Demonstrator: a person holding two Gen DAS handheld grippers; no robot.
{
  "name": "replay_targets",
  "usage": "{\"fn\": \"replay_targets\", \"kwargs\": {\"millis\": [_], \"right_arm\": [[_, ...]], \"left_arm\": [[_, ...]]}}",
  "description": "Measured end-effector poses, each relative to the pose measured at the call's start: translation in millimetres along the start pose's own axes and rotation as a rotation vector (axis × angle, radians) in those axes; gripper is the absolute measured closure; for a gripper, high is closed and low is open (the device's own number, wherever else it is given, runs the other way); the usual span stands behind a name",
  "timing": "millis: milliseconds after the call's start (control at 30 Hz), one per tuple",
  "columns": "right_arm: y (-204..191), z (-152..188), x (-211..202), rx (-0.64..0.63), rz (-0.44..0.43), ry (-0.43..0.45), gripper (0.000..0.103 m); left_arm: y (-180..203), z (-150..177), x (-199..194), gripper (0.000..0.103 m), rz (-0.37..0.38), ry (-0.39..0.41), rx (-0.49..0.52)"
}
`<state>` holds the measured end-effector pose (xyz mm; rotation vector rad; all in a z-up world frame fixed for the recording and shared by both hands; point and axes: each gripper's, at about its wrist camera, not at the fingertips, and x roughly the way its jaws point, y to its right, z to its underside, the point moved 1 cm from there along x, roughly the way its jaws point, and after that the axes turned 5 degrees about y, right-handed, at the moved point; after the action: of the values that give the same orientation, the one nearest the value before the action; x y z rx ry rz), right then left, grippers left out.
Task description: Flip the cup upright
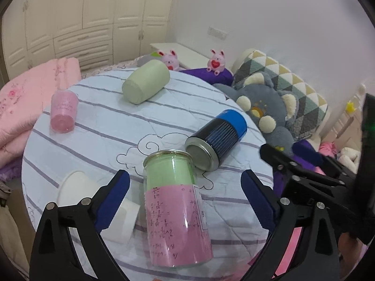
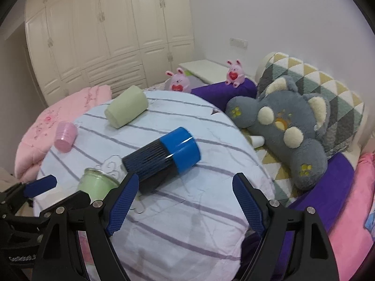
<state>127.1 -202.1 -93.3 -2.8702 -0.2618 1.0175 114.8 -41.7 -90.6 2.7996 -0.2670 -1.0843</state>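
Several cups lie on their sides on a round table with a striped cloth (image 1: 98,126). A glass jar with green and pink paper inside (image 1: 175,208) lies between the fingers of my open left gripper (image 1: 185,187), untouched by the pads. A black and blue can (image 1: 218,138) lies just beyond it, and also shows in the right wrist view (image 2: 164,157). My right gripper (image 2: 185,194) is open and empty, just short of the can. A white cup (image 1: 77,187) lies by my left finger. A green cup (image 1: 146,82) and a pink cup (image 1: 63,111) lie farther back.
A grey plush toy (image 2: 288,126) and a triangle-patterned pillow (image 2: 328,89) lie to the right on the bed. A pink quilt (image 1: 28,98) lies left of the table. Two pink bunny toys (image 2: 178,80) sit behind. White wardrobes (image 2: 105,35) line the back wall.
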Motion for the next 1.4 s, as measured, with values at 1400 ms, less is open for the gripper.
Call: {"fn": "replay_targets", "kwargs": {"millis": [1400], "right_arm": [[-91,22,102,0.132,-0.326,-0.416,0.031]], "left_arm": [[-103,-10,9,0.001,-0.114,-0.114,0.043]]}}
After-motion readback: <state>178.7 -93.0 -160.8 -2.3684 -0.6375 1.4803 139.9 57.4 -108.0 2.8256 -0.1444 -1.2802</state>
